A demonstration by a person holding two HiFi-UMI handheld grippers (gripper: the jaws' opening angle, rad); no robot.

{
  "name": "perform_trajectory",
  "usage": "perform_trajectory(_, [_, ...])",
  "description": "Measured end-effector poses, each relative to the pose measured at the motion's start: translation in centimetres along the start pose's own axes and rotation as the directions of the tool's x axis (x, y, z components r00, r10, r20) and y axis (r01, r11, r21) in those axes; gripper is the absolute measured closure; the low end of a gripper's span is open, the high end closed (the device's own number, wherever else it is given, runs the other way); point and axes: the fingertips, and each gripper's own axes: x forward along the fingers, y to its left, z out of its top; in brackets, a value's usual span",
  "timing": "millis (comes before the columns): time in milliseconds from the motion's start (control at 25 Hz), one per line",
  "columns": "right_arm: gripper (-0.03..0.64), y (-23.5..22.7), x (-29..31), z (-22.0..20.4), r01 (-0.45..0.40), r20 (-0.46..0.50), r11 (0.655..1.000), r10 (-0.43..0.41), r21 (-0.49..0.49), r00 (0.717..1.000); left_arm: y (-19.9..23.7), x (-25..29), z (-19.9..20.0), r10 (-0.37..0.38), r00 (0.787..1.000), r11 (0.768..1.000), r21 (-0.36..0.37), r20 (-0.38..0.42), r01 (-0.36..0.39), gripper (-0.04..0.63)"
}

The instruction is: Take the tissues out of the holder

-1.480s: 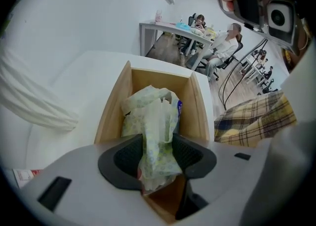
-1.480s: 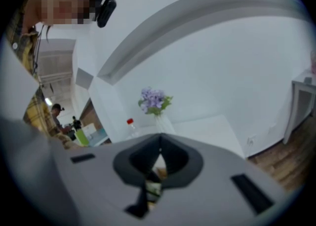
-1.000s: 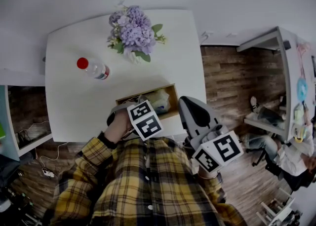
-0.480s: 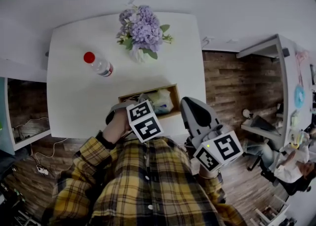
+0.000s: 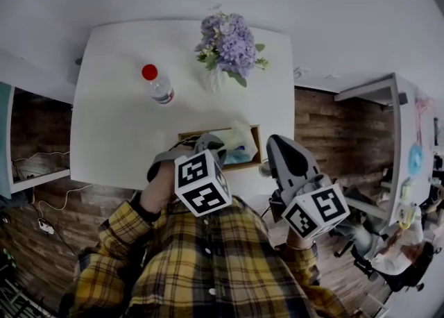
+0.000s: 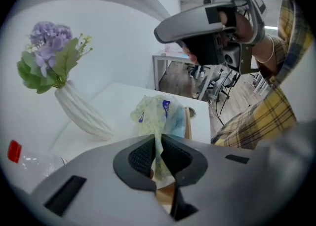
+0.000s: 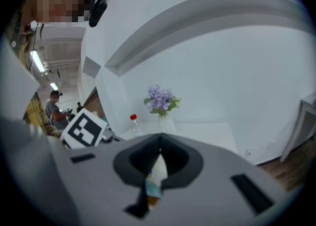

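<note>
The wooden holder (image 5: 208, 131) on the counter (image 5: 118, 129) has the tissues (image 6: 157, 114) rising out of its right end: a crumpled, pale floral pack with blue print. The left claw (image 6: 159, 146) is clamped on its edge. The right claw (image 7: 159, 148), beside the holder, has its tips together.

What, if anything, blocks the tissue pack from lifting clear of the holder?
Nothing visible. The left gripper is clamped on the tissue pack, which sticks up out of the holder into open air. The vase and bottle stand farther back; the right gripper is off to one side.
</note>
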Motion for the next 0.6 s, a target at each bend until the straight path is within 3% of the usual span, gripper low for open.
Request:
perform_trajectory(160, [0.604, 0.7, 0.7, 0.5, -0.026, -0.005, 0.999, 0.026, -0.023, 1.000, 1.6, -2.7, 1.0, 0.102, 0.991, 0.994, -0.060, 0.086, -0.097, 0.565])
perform_trajectory(280, [0.604, 1.8, 1.2, 0.5, -0.052, -0.012, 0.998, 0.052, -0.033, 0.999, 3.1, -5.2, 1.5, 0.173, 0.970, 0.980, -0.130, 0.170, -0.152, 0.565])
perform_trajectory(440, [0.604, 3.1, 2.0, 0.5, -0.092, -0.020, 0.995, 0.092, -0.049, 0.996, 4.9, -8.2, 1.6, 0.287, 0.920, 0.947, -0.227, 0.268, -0.229, 0.565])
perform_trajectory(600, [0.604, 4.3, 2.8, 0.5, -0.129, -0.028, 0.990, 0.128, -0.060, 0.991, 6.4, -11.3, 1.7, 0.394, 0.848, 0.902, -0.326, 0.354, -0.283, 0.565])
